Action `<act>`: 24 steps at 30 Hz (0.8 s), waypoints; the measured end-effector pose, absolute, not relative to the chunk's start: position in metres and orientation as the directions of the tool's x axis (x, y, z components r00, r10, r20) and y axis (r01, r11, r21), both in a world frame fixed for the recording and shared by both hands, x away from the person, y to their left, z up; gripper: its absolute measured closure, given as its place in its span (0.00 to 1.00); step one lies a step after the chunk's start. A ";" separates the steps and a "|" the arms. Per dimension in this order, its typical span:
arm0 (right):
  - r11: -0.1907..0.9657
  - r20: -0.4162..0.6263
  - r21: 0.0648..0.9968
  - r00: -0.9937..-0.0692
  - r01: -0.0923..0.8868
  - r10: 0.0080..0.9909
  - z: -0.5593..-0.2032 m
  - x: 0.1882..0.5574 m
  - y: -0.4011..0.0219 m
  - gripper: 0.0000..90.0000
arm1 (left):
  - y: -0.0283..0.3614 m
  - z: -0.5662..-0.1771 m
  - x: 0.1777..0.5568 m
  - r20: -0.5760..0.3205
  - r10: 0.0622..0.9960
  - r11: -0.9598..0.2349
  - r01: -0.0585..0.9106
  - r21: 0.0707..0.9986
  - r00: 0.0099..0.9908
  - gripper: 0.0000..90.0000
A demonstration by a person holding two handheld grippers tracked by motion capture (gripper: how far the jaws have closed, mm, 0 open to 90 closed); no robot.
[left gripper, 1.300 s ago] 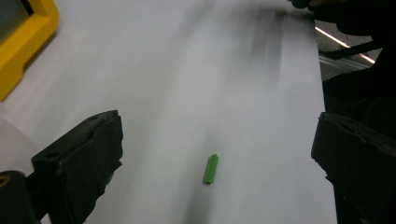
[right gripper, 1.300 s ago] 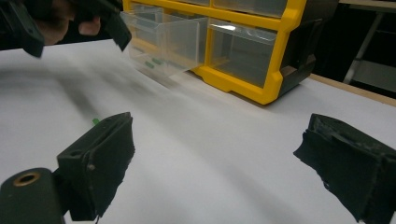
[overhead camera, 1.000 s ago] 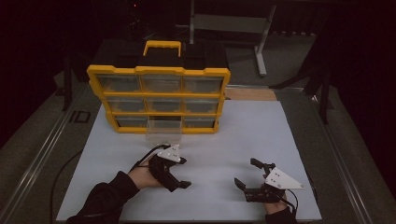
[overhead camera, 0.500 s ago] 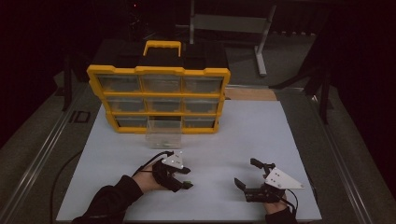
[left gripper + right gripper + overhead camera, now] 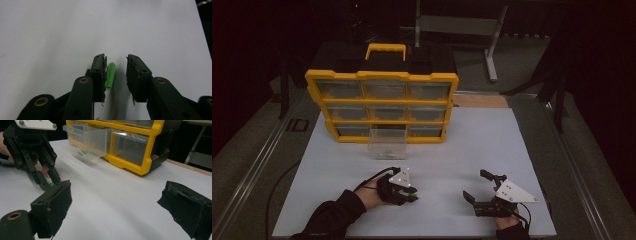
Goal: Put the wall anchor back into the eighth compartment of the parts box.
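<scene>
High view, white table (image 5: 522,165), dim, seemingly dark room

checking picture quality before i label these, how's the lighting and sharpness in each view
High view: dim, dark surroundings, the white table is the brightest area and the yellow organizer looks slightly soft. Left gripper view: evenly lit, the green plug is fairly sharp and casts a soft shadow between the jaws. Right gripper view: near jaws blurred, the clear drawer shows mild glare.

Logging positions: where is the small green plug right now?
The green plug lies on the white table between the left gripper jaws, against one pad, clear of the other.
</scene>
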State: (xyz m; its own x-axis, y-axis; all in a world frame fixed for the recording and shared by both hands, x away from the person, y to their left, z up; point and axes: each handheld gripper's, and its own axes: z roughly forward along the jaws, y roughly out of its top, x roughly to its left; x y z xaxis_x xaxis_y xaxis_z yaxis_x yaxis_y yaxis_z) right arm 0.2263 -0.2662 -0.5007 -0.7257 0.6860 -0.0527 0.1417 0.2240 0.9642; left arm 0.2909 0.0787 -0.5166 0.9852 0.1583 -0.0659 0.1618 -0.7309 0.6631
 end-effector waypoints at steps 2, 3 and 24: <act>0.224 -0.052 0.964 -0.725 0.142 0.686 -0.501 0.226 -0.266 0.10 | 0.077 -0.515 0.291 -0.060 0.162 -0.743 0.162 0.649 0.985 0.82; 0.226 -0.054 0.964 -0.726 0.141 0.686 -0.501 0.226 -0.266 0.10 | 0.076 -0.515 0.291 -0.051 0.161 -0.749 0.156 0.644 0.986 0.83; 0.222 -0.050 0.964 -0.726 0.144 0.686 -0.501 0.226 -0.267 0.10 | 0.084 -0.498 0.299 -0.075 0.170 -0.737 0.178 0.652 0.982 0.94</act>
State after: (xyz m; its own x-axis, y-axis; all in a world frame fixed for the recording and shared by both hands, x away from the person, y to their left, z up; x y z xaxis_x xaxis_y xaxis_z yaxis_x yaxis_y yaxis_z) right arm 0.2261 -0.2665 -0.5005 -0.7260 0.6859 -0.0495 0.1438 0.2219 0.9644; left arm 0.2993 0.0838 -0.4978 0.9825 0.1704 -0.0755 0.1779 -0.7367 0.6524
